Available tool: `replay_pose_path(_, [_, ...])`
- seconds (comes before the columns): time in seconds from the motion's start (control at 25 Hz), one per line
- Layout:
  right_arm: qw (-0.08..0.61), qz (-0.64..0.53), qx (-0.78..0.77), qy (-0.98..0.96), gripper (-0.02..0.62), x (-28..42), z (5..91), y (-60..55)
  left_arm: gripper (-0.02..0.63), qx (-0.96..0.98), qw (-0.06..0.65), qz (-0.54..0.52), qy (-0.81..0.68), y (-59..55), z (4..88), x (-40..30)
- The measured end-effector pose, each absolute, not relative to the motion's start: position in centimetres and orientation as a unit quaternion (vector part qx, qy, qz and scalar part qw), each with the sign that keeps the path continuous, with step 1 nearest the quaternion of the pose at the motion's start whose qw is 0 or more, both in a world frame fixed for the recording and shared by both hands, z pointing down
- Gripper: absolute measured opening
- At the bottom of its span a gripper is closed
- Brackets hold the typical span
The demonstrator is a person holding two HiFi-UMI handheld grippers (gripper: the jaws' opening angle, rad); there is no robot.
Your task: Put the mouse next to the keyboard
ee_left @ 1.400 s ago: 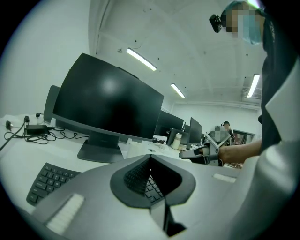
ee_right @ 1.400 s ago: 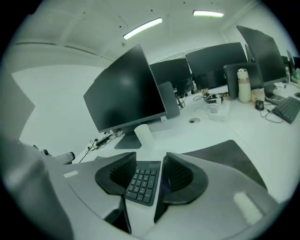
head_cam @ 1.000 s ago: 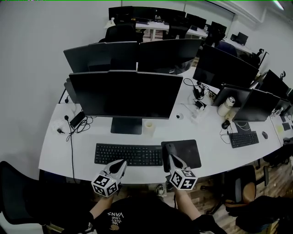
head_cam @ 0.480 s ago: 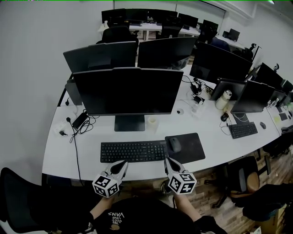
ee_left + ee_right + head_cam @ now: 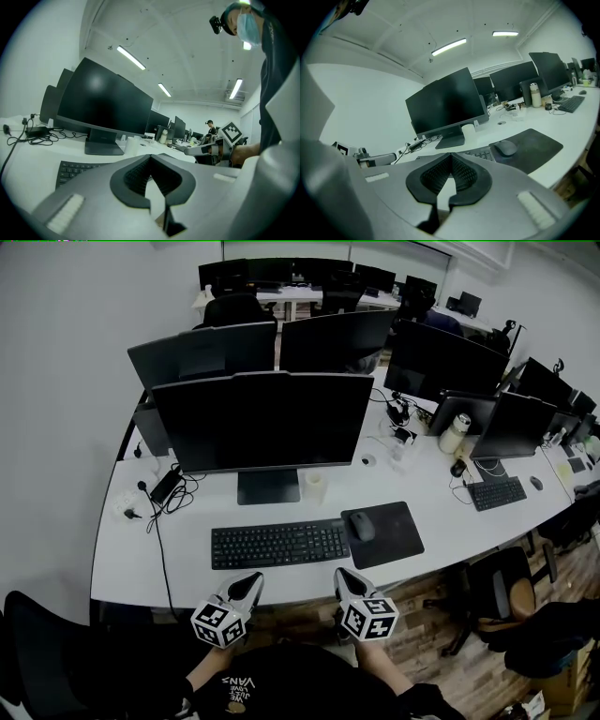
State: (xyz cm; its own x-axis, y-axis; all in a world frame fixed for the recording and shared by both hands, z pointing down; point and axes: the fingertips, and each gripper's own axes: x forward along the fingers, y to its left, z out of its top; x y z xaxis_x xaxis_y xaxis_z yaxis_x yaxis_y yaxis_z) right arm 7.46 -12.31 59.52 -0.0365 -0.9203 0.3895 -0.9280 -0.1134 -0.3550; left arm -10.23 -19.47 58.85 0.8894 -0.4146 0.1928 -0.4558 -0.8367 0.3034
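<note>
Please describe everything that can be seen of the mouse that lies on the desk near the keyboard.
The mouse is a small, dark grey, rounded oval with a smooth matte surface that looks like plastic. No cable can be seen on it, and its buttons and wheel are too small to make out. It lies flat, top side up, on the left part of the black mouse pad, right beside the right end of the keyboard. Only the pad seems to touch it.

Left hand-held gripper (image 5: 251, 579) and right hand-held gripper (image 5: 341, 575) side by side; jaws of both together
</note>
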Motion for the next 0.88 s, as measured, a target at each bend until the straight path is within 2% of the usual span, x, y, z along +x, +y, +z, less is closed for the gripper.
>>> replay_pose_path(0.88, [-0.001, 0.265, 0.699, -0.665, 0.005, 7.3, 59.1, -10.7, 0.002, 0.958, 0.171, 0.060, -0.224, -17.5, 58.9, -10.6])
